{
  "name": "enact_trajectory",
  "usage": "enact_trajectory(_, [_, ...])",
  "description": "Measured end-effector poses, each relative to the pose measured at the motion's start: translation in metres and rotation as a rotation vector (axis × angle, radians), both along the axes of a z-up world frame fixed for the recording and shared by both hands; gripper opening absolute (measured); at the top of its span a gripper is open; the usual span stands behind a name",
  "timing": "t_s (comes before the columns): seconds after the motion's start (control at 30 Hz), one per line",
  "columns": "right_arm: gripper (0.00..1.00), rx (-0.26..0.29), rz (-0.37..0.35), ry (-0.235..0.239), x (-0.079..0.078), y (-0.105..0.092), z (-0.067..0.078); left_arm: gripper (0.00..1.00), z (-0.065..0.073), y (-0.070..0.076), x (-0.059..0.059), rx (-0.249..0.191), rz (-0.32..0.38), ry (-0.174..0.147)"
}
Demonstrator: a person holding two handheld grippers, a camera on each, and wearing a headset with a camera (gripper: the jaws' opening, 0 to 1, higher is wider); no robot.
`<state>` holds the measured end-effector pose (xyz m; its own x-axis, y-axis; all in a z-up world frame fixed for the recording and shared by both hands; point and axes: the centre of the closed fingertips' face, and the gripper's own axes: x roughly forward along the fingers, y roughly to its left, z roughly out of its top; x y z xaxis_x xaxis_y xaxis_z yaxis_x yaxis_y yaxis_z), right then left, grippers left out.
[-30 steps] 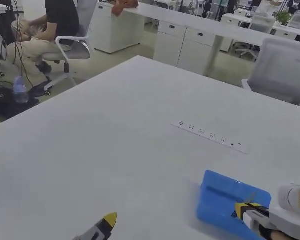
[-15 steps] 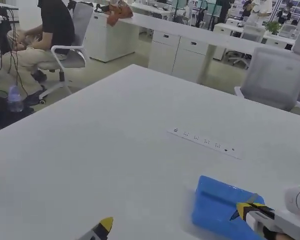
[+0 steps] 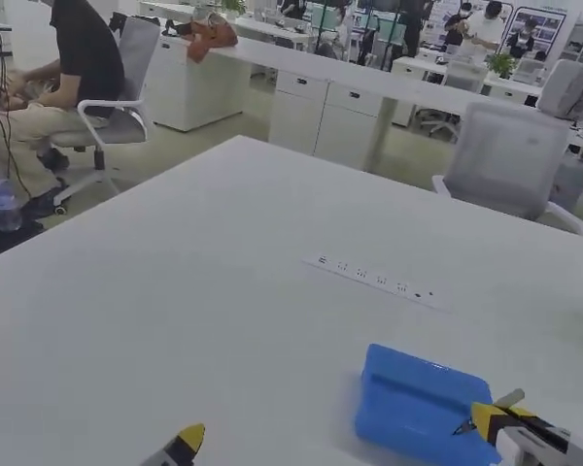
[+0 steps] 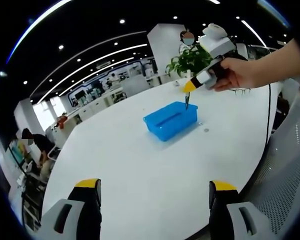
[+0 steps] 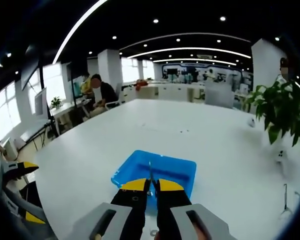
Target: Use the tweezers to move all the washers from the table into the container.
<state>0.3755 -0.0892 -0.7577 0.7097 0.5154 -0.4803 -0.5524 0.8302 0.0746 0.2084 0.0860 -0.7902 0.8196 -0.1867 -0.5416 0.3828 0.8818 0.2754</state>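
While the left gripper (image 4: 155, 185) hangs with its jaws spread wide and empty, well back from the work, we judge the task unfinished. Ahead of it, toward its right, sits the blue container (image 4: 170, 120), whose contents we cannot make out. Over the container the right gripper (image 5: 151, 184), jaws pressed together on the tweezers (image 5: 150, 172), points them downward. We cannot tell whether the tips carry anything. The left gripper view adds what the right gripper's own jaws mask: a washer (image 4: 206, 130) on the table (image 4: 115, 165), just beside the container, below the right gripper.
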Motion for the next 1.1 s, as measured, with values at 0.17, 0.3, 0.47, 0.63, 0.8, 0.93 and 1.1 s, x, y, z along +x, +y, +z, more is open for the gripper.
enact_trajectory(0.17, [0.03,-0.014,-0.012,0.038,-0.016,-0.009,-0.016,0.86,0.010,0.004,0.002,-0.040,0.023,-0.040])
enact_trajectory(0.3, [0.03,-0.020,-0.025,0.065,-0.025,-0.013,-0.028,0.88,0.012,0.001,0.002,-0.058,0.018,-0.051])
enact_trajectory(0.47, [0.03,-0.048,-0.023,0.094,-0.034,-0.017,-0.043,0.91,0.011,0.000,0.002,-0.058,0.012,-0.046])
enact_trajectory(0.63, [0.03,-0.058,-0.034,0.112,-0.038,-0.022,-0.052,0.94,0.010,-0.001,0.002,-0.062,0.008,-0.041])
enact_trajectory(0.8, [0.03,-0.076,-0.035,0.114,-0.037,-0.024,-0.055,0.96,0.009,-0.002,0.002,-0.062,0.003,-0.037])
enact_trajectory(0.93, [0.03,-0.096,-0.028,0.121,-0.037,-0.025,-0.061,0.95,0.008,-0.002,0.002,-0.056,0.001,-0.033])
enact_trajectory(1.1, [0.03,-0.104,-0.024,0.121,-0.038,-0.022,-0.062,0.95,0.007,-0.002,0.002,-0.052,0.003,-0.025])
